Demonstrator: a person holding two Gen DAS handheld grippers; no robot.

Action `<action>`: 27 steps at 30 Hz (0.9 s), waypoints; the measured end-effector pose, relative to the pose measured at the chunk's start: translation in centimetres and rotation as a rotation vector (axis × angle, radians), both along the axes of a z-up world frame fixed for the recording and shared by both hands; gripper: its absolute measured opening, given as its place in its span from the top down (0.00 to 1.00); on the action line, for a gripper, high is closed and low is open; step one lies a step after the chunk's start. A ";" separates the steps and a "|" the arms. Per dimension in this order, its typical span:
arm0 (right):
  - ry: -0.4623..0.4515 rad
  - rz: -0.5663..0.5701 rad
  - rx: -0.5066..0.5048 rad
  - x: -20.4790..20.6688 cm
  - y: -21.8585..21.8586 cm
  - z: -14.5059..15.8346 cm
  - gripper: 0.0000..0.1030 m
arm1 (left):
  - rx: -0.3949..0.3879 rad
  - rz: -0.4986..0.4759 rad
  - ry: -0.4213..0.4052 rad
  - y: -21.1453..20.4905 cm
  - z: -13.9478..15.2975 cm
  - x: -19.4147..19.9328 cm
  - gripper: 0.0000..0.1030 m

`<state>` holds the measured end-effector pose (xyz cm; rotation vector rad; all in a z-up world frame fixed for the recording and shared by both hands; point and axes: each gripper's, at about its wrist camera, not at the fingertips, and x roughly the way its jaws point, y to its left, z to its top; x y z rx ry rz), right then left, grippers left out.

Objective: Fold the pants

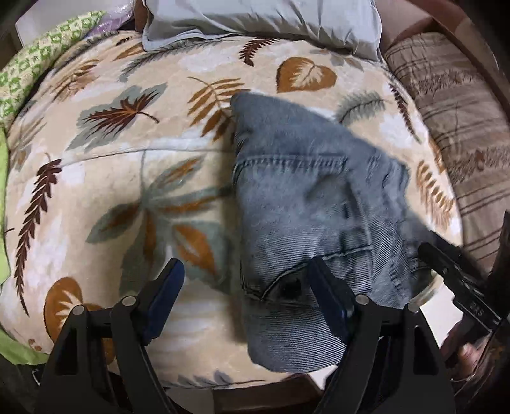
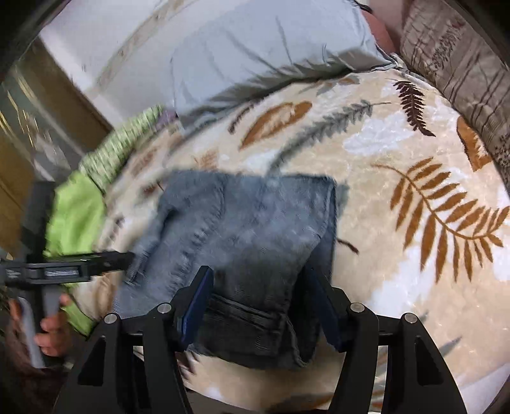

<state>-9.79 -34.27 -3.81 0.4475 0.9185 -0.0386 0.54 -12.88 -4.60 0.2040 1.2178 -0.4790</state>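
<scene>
A: Where are the pants [image 2: 248, 235]?
B: Folded into a compact denim bundle on the leaf-print blanket [image 2: 398, 153], just under the right gripper [image 2: 256, 283], partly under the left gripper [image 1: 245, 280].
A: Gripped?
B: No, both stand apart, clamping nothing.
A: What's left?
B: Little, I'd judge; perhaps smoothing.

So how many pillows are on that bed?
2 that I can see: a grey pillow at the head of the bed, and a striped brown one along its right edge. Others may be hidden.
</scene>
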 end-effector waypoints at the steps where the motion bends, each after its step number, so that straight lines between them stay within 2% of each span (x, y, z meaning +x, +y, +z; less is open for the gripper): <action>1: 0.044 0.008 -0.061 0.2 0.4 -0.8 0.39 | 0.017 -0.008 -0.006 -0.2 -0.7 -0.2 0.20; 2: 0.073 0.021 -0.099 0.4 0.6 -1.6 0.39 | 0.027 -0.011 -0.003 -0.3 -1.2 -0.4 0.20; 4: 0.104 0.037 -0.137 0.5 0.7 -3.0 0.28 | 0.046 -0.019 -0.008 -0.5 -2.1 -0.6 0.15; 5: 0.102 0.030 -0.143 0.4 0.4 -3.5 0.27 | 0.050 -0.015 -0.012 -0.4 -2.4 -0.5 0.13; 7: 0.091 0.012 -0.091 0.1 -0.4 -3.5 0.26 | 0.033 -0.004 0.006 0.0 -2.4 0.0 0.11; 9: 0.085 0.006 -0.055 -0.1 -1.0 -3.2 0.26 | 0.001 -0.004 0.058 0.6 -2.2 0.8 0.12; 12: 0.027 -0.019 0.044 -0.9 -2.4 -2.2 0.24 | -0.072 0.008 0.123 1.7 -1.4 1.8 0.12; 15: -0.016 -0.062 0.171 -1.2 -4.5 -2.1 0.24 | -0.092 0.028 0.128 2.5 -0.8 3.0 0.12; 17: -0.012 -0.079 0.206 -0.8 -5.1 -2.5 0.24 | -0.107 0.037 0.151 2.7 -1.1 3.7 0.12; 24: -0.046 -0.059 0.370 0.8 -6.5 -4.8 0.22 | -0.169 0.011 0.276 1.4 -2.7 4.6 0.12; 27: -0.066 0.008 0.465 1.9 -6.2 -5.2 0.22 | -0.212 -0.011 0.335 0.2 -3.5 4.8 0.12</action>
